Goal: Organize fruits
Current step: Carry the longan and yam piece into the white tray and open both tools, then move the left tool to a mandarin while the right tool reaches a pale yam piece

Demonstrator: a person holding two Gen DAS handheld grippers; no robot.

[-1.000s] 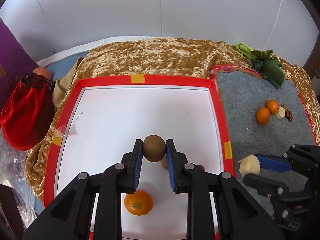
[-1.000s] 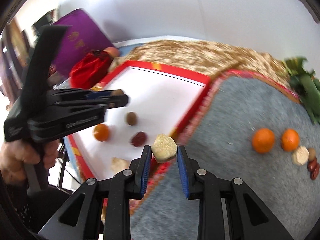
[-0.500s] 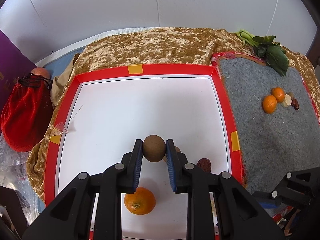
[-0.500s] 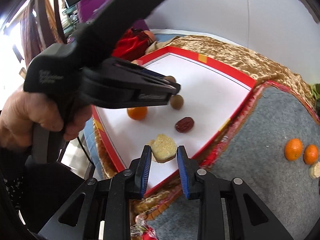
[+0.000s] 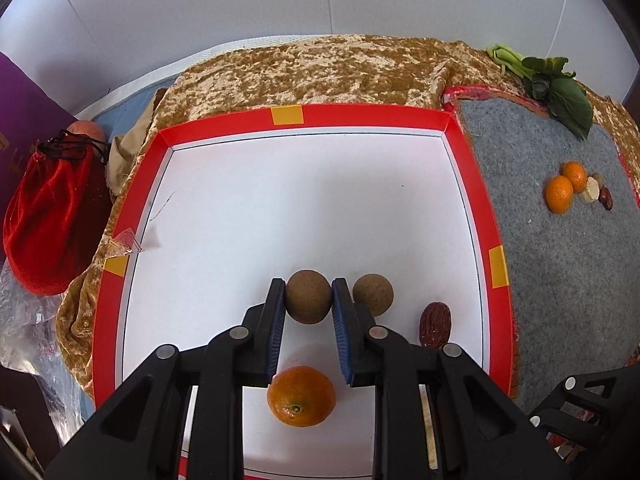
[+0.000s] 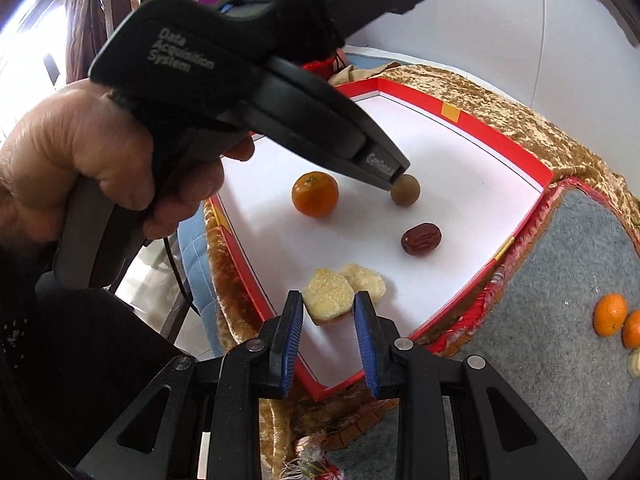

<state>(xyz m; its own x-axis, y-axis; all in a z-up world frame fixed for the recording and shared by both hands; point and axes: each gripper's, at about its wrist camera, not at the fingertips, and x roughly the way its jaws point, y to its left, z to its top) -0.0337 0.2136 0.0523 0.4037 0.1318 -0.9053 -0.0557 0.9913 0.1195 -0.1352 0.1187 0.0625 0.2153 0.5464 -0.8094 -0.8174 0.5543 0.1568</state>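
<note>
My left gripper (image 5: 309,300) is shut on a round brown fruit (image 5: 308,297) just above the white tray floor (image 5: 304,200). A second brown round fruit (image 5: 373,294) lies right beside it, with a red date (image 5: 435,324) further right and an orange (image 5: 301,396) under the fingers. My right gripper (image 6: 329,308) is shut on a pale yellow chunk (image 6: 328,296) over the tray's near corner, next to another pale chunk (image 6: 366,279). The right wrist view also shows the orange (image 6: 315,194), the date (image 6: 421,239) and the left gripper (image 6: 384,172).
The tray has a red rim (image 5: 466,168). On the grey felt mat (image 5: 560,280) to the right lie two oranges (image 5: 559,194), a pale chunk and dates. Leafy greens (image 5: 560,92) sit at the far right. A red velvet pouch (image 5: 52,216) lies left of the tray.
My right gripper carried the pale chunk from the grey mat over the tray's near corner, beside the other chunk. My left gripper lowered the brown fruit beside the second one.
</note>
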